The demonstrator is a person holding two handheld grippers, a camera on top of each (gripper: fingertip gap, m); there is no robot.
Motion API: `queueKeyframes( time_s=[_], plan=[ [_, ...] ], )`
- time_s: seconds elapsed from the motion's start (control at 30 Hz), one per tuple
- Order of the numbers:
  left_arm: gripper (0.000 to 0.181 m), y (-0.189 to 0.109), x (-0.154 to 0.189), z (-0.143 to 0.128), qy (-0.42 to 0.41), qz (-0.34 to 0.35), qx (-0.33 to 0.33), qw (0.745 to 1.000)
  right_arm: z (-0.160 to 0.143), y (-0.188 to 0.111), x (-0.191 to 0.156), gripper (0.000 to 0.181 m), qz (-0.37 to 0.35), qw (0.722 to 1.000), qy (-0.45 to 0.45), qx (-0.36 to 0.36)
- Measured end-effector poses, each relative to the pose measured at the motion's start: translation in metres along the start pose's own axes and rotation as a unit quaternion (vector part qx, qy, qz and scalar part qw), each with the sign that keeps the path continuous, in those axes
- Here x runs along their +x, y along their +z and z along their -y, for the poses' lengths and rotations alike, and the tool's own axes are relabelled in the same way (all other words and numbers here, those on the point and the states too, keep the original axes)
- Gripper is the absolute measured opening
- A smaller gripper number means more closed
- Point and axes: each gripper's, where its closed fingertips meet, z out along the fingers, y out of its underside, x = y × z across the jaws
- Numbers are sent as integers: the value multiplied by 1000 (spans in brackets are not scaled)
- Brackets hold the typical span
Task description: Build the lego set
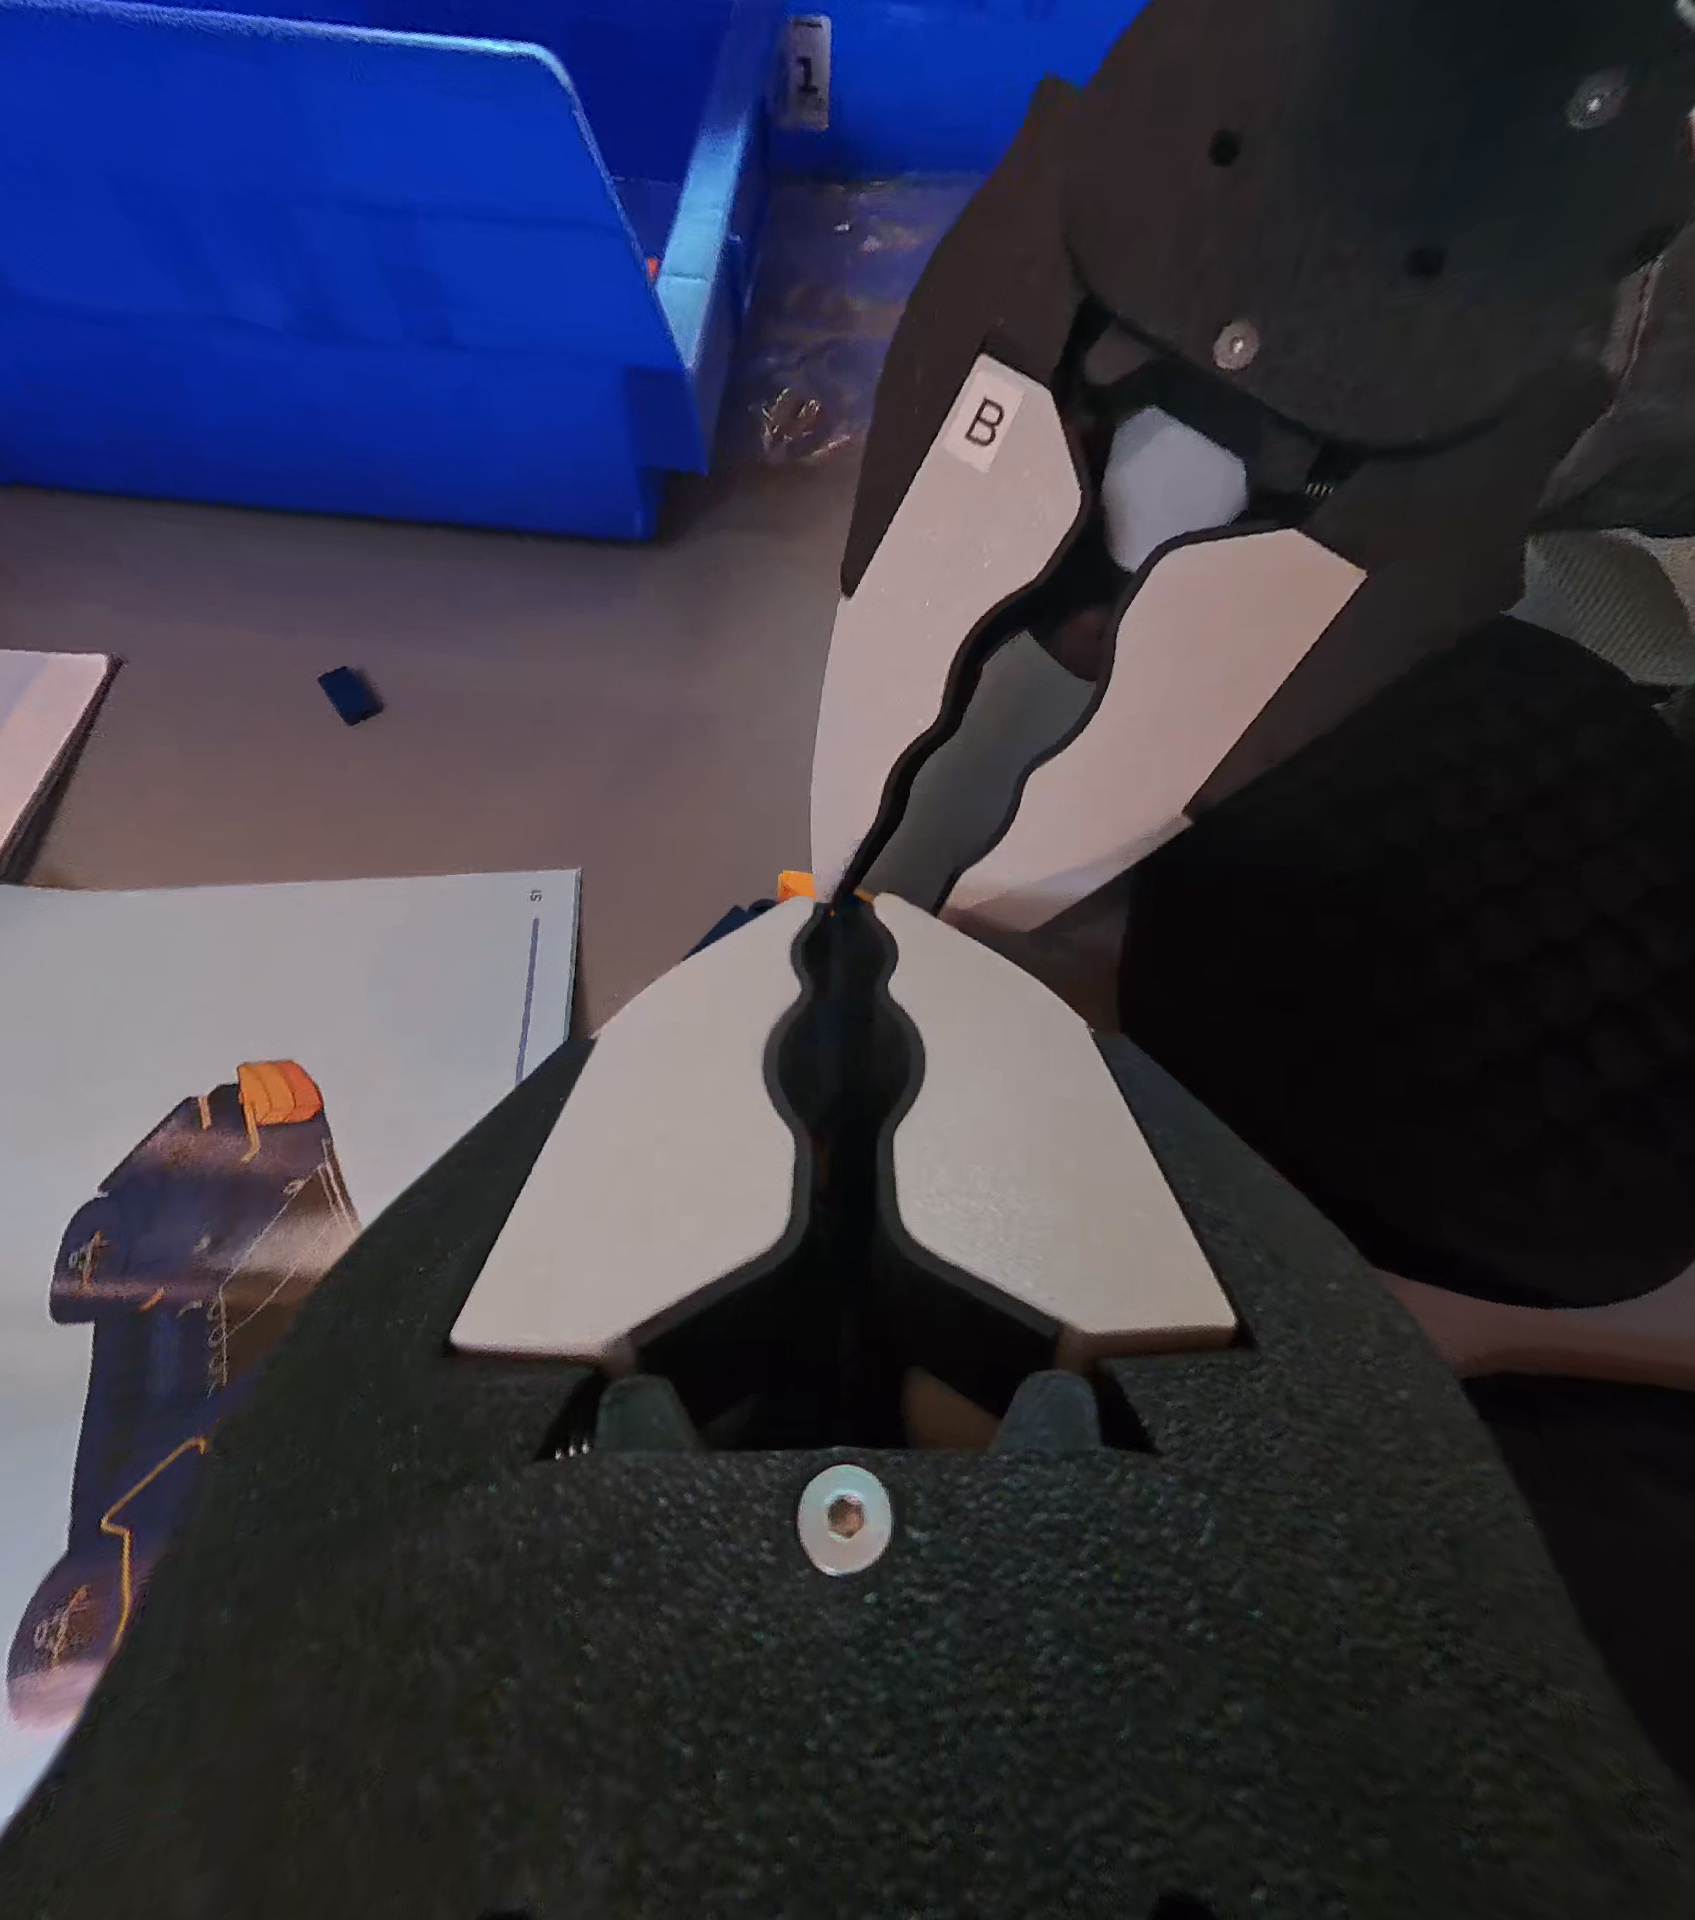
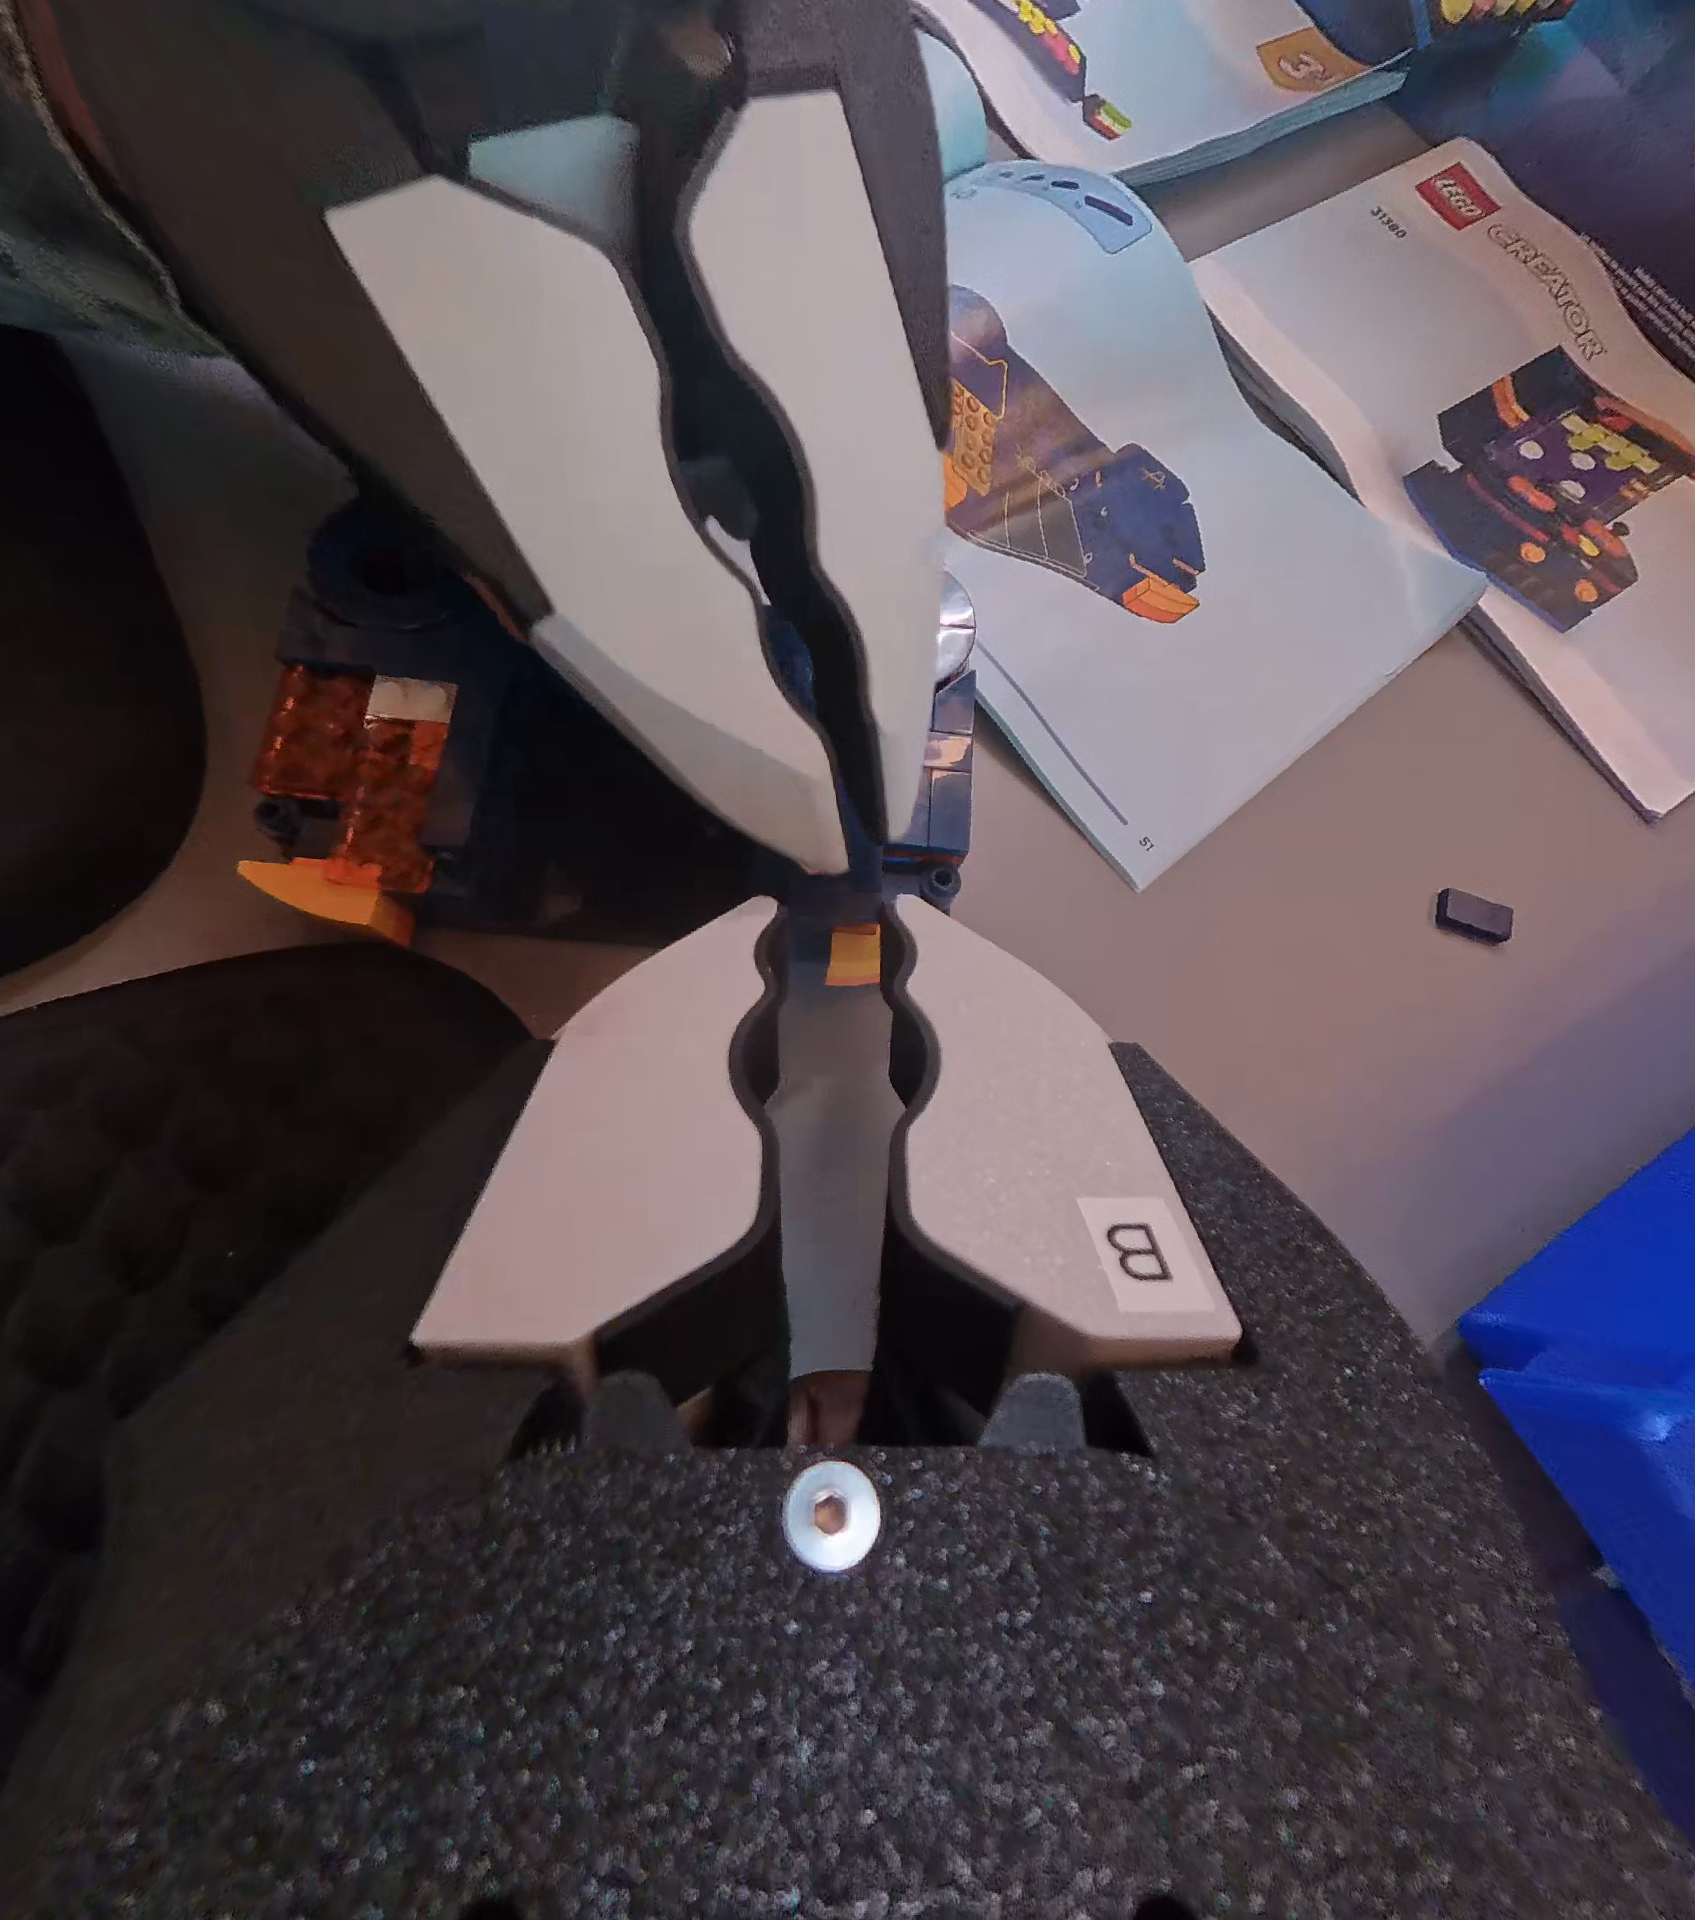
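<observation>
While 2 grippers (image 2: 832,914) (image 1: 843,904) pinch 1 model (image 2: 386,769).

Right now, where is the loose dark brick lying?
The loose brick lies alone on the table, right of the tongs in the right wrist view, just below the open booklet, between it and the blue bin.

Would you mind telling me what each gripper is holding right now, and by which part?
Both grippers meet on the dark blue Lego model. The right gripper pinches its near edge, by a small orange piece. The left gripper is shut on the same end, its contact point hidden.
</observation>
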Motion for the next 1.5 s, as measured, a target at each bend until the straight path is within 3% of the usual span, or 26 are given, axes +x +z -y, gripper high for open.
queueKeyframes(
  time_s=[0.7, 0.97, 1.3, 1.5],
  plan=[
    [2, 5, -3, -7, 0, -3, -6, 1000, 1, 1, 0, 16, 12, 1000, 15, 13],
    [3, -19, -17, 9, -63, -13, 65, 996, 5, -2, 3, 16, 7, 999, 49, 22],
    [7, -10, -14, 3, -58, -3, 27, 998, 6, -1, 4, 16, 6, 994, 109, -3],
    [21, -7, -18, 0, -64, 17, 10, 998, 6, 1, 3, 16, -7, 995, 95, -28]
  ],
)
